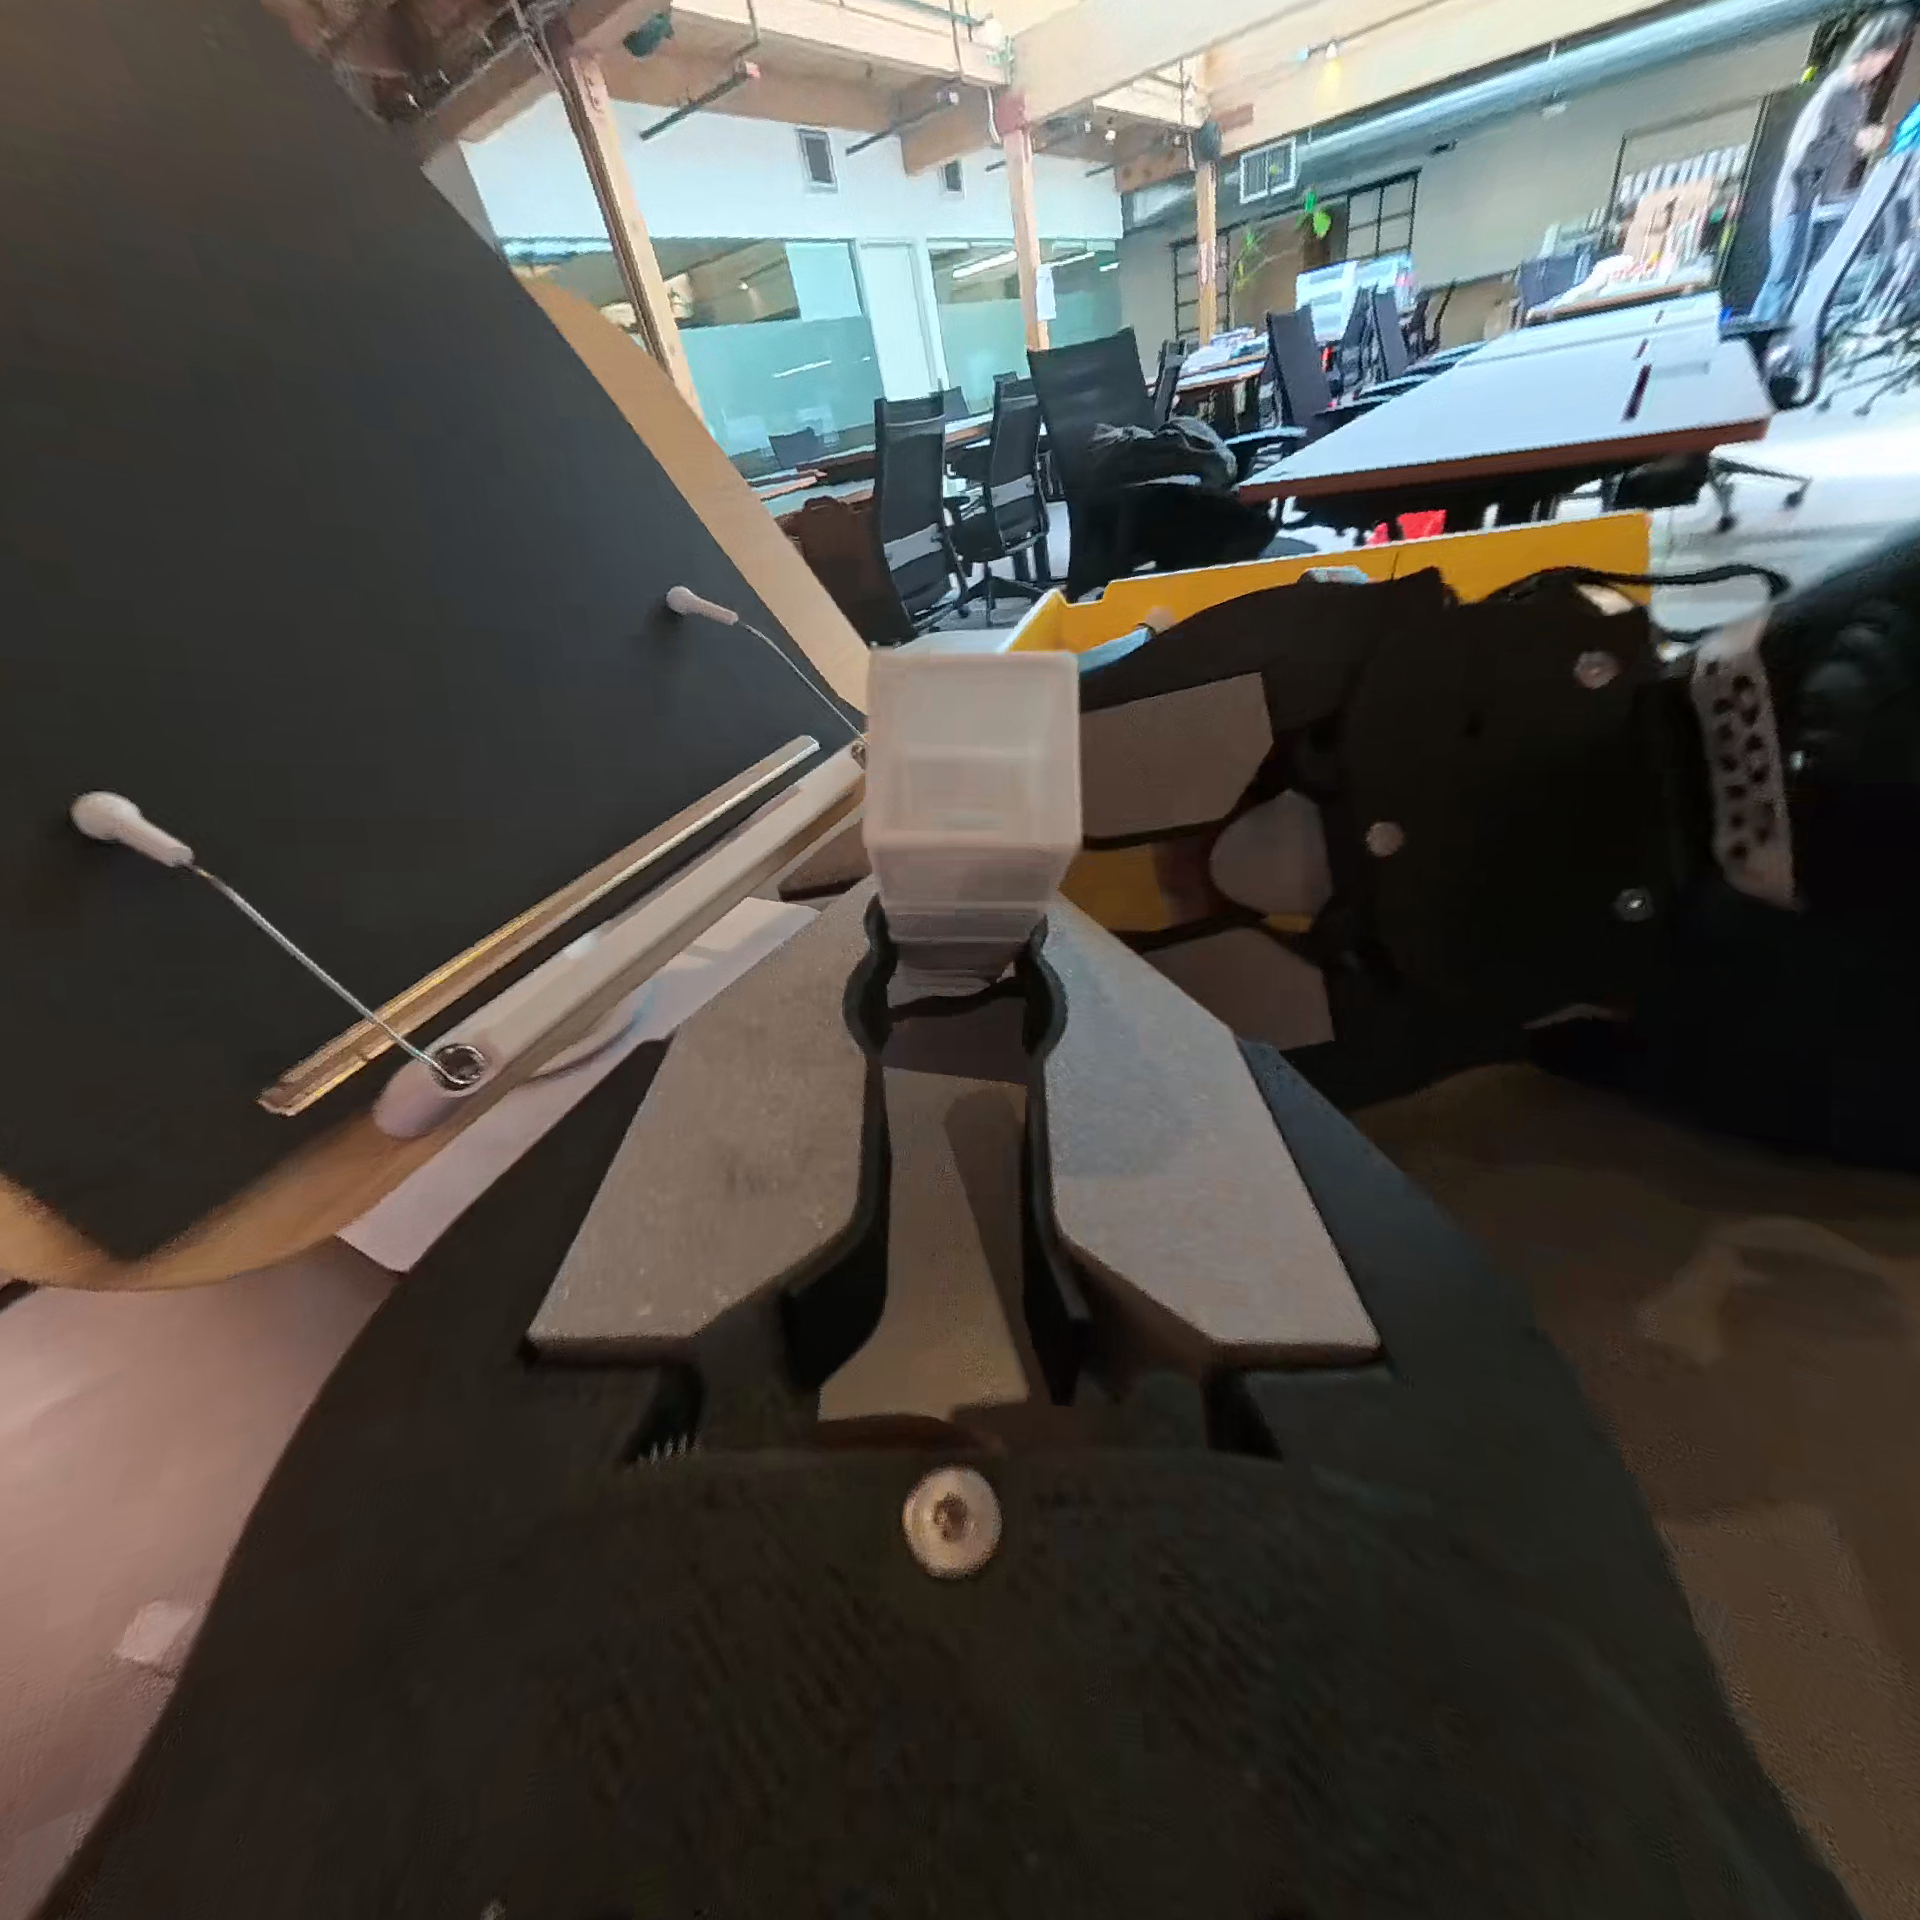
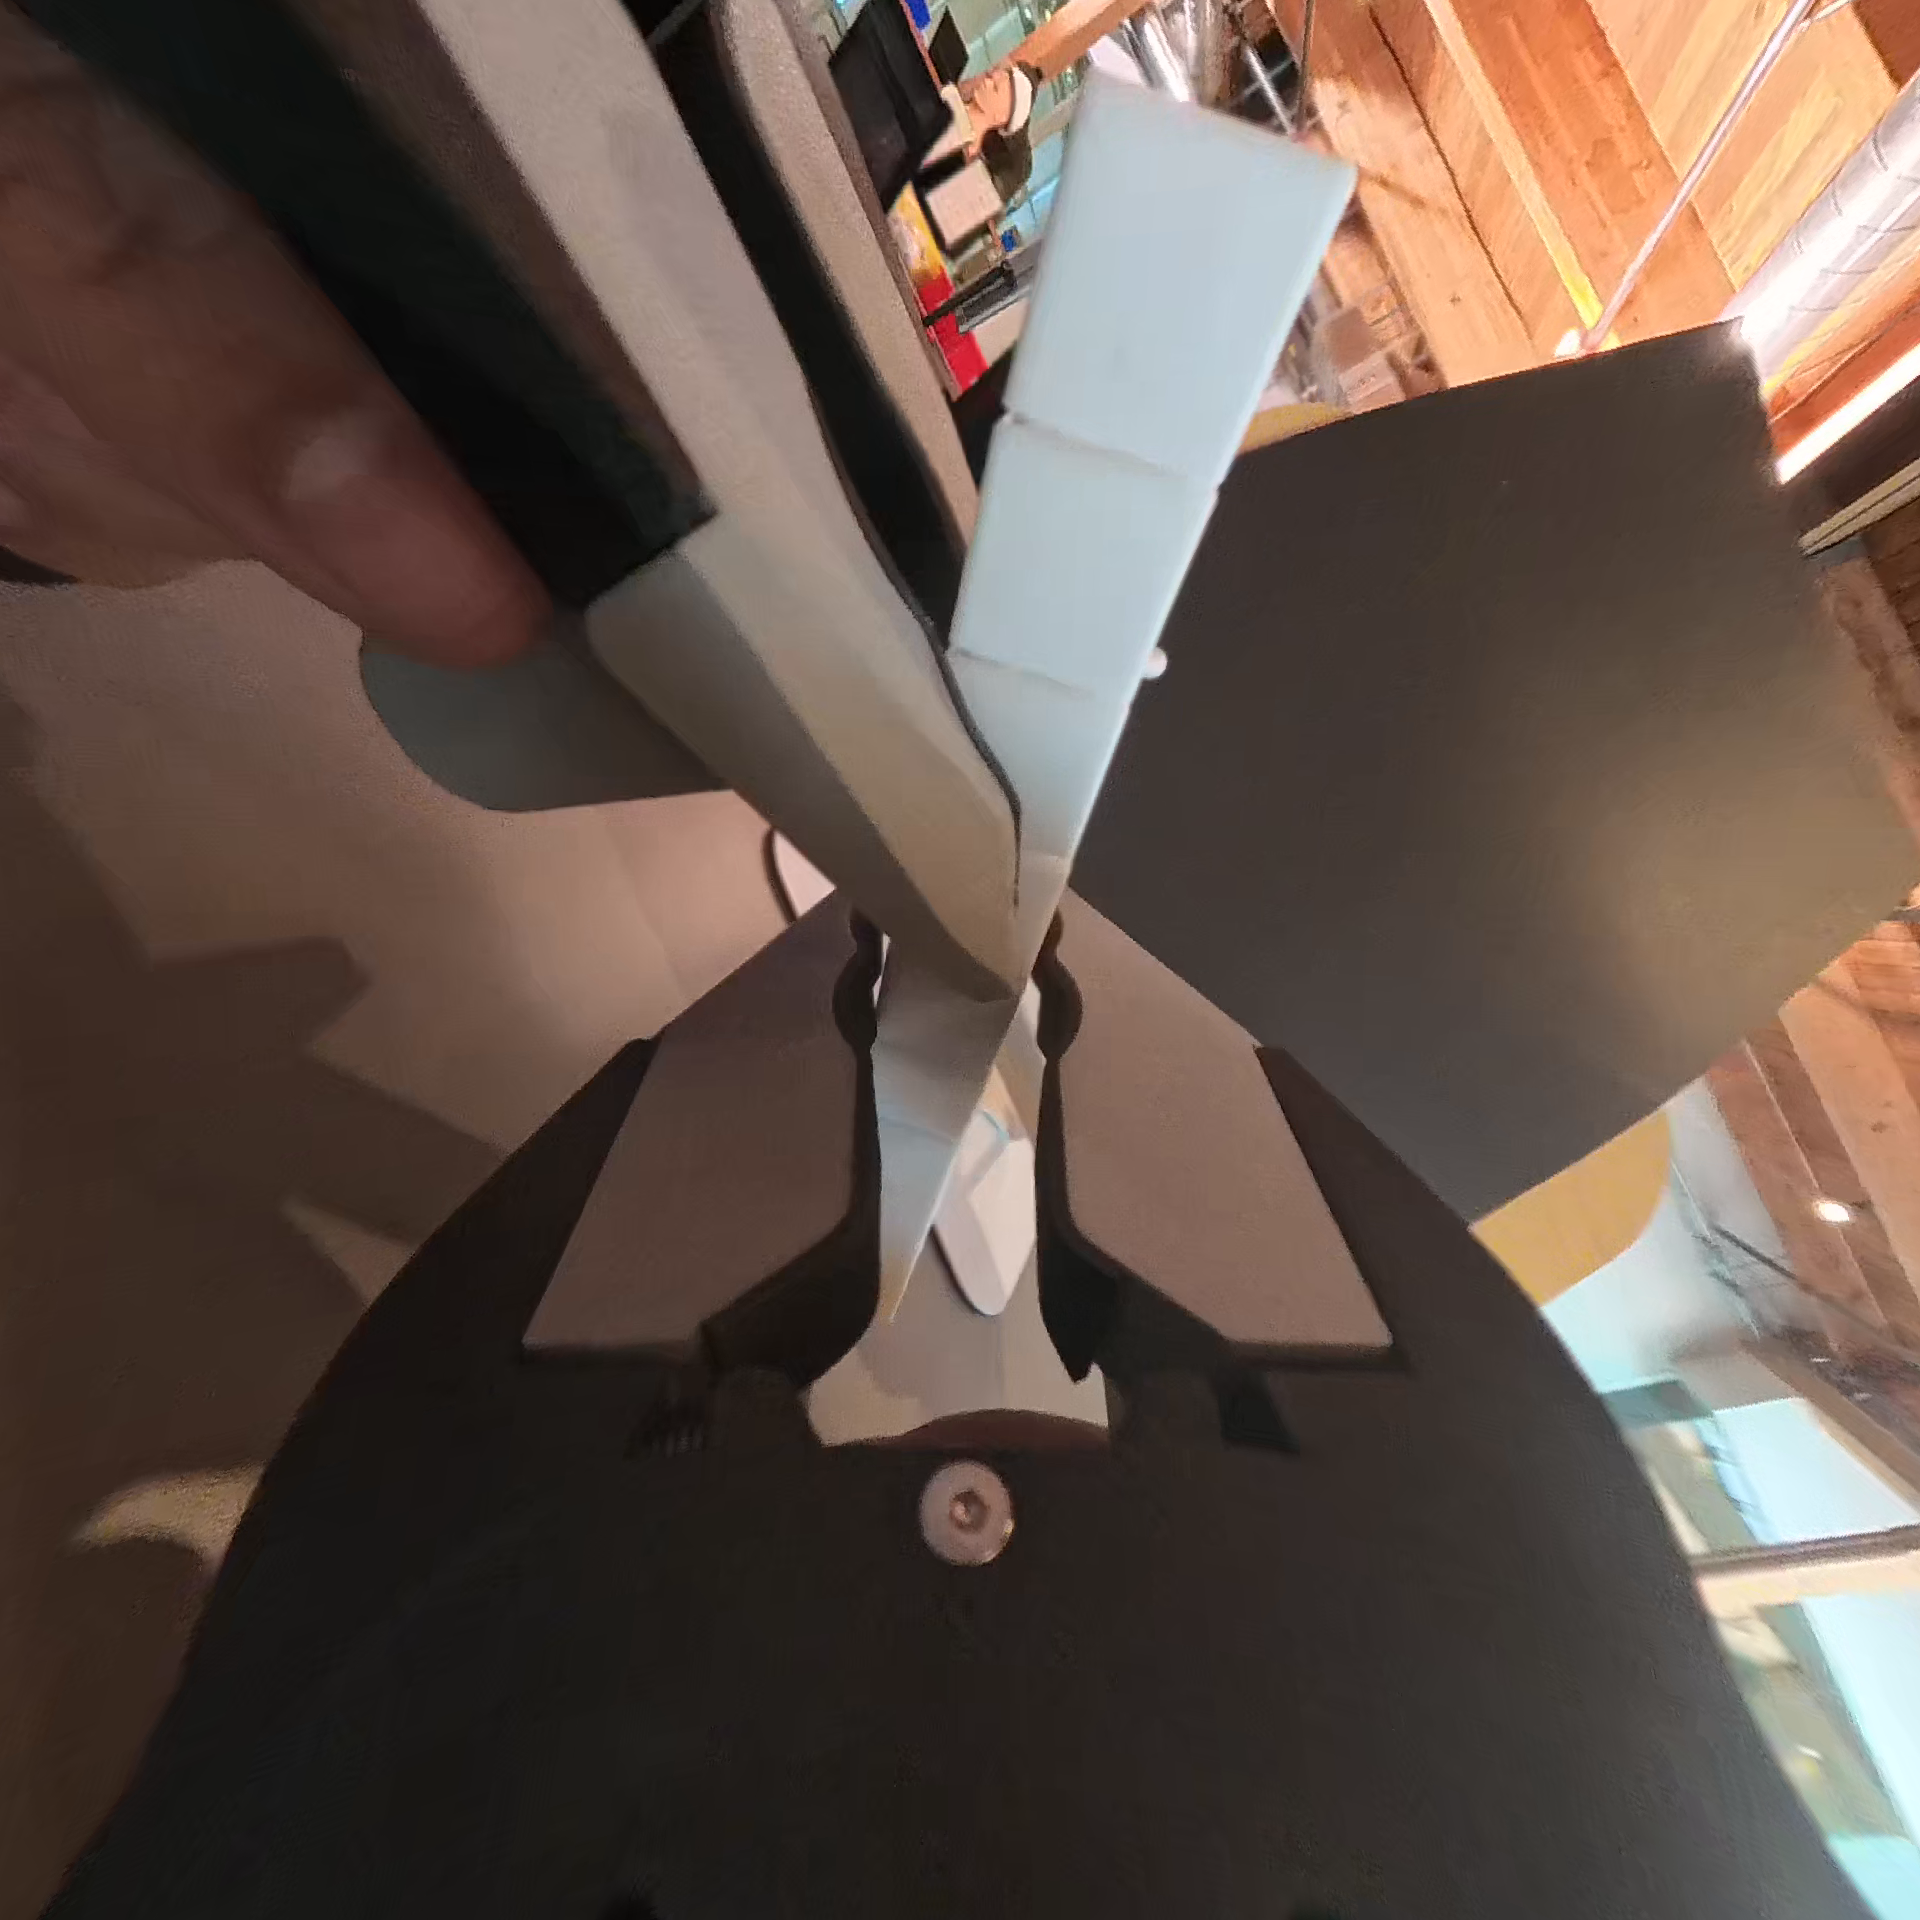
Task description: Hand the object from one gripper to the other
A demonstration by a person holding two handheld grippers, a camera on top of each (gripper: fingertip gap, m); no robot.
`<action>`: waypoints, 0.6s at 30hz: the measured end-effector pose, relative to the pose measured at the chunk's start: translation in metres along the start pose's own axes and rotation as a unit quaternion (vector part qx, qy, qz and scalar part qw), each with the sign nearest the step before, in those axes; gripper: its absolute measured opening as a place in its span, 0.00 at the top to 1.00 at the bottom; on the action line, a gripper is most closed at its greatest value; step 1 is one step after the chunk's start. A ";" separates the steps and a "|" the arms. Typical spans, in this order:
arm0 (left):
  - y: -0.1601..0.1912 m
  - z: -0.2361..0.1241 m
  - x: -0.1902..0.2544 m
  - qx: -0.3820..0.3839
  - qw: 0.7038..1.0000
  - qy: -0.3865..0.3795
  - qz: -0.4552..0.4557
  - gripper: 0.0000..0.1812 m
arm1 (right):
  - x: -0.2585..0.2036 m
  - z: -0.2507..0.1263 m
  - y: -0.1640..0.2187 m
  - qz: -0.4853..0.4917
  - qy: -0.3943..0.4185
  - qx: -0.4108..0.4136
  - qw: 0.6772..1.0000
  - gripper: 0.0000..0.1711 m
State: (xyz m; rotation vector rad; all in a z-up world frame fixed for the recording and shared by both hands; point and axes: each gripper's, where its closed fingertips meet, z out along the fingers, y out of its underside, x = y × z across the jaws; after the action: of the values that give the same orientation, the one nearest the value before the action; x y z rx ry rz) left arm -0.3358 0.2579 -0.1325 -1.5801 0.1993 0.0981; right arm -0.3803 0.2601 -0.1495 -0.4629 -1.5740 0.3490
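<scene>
A white translucent bar (image 1: 971, 769) made of stacked square segments is held in the air. My left gripper (image 1: 956, 966) is shut on one end of it. In the right wrist view the bar (image 2: 1132, 364) runs up and away, and its near end lies slanted between the jaws of my right gripper (image 2: 961, 997), which are closed to about the bar's width. A grey finger (image 2: 831, 748) of the left gripper crosses the bar there, with a person's hand (image 2: 260, 416) behind it. The right gripper's black body (image 1: 1475, 831) shows at the right in the left wrist view.
A black tilted board (image 1: 312, 623) with wire clips stands close on the left, and it also shows in the right wrist view (image 2: 1455, 727). A yellow bin (image 1: 1351, 582) sits behind the grippers. The brown table top (image 1: 1662, 1351) lies below. Office desks and chairs (image 1: 1091, 436) stand far behind. The grippers' ends are close to 4 cm from one another.
</scene>
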 end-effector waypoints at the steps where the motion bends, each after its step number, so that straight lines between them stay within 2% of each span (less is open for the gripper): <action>1: 0.000 0.000 -0.001 -0.001 1.000 -0.010 0.016 0.89 | -0.001 0.000 0.000 0.018 -0.008 0.001 1.000 0.85; 4: -0.002 -0.002 -0.007 -0.007 0.993 -0.056 0.106 0.89 | -0.002 -0.002 0.000 0.070 -0.032 0.010 0.997 0.85; 8: -0.006 -0.011 -0.023 -0.025 0.946 -0.148 0.286 0.89 | -0.005 -0.004 0.006 0.132 -0.074 0.010 0.988 0.84; 11: -0.011 -0.015 -0.026 -0.014 0.925 -0.175 0.336 0.89 | -0.004 -0.007 0.002 0.211 -0.106 0.030 0.971 0.84; 14: -0.014 -0.017 -0.025 -0.002 0.908 -0.180 0.378 0.89 | -0.006 -0.014 -0.011 0.318 -0.174 0.067 0.930 0.85; 18: -0.015 -0.021 -0.024 -0.002 0.896 -0.184 0.404 0.89 | -0.002 -0.020 -0.018 0.436 -0.240 0.094 0.862 0.81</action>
State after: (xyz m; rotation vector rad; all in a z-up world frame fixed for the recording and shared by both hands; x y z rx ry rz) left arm -0.3579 0.2385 -0.1131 -1.3596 0.5469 1.0378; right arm -0.3619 0.2424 -0.1413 -0.9826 -1.6971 1.3907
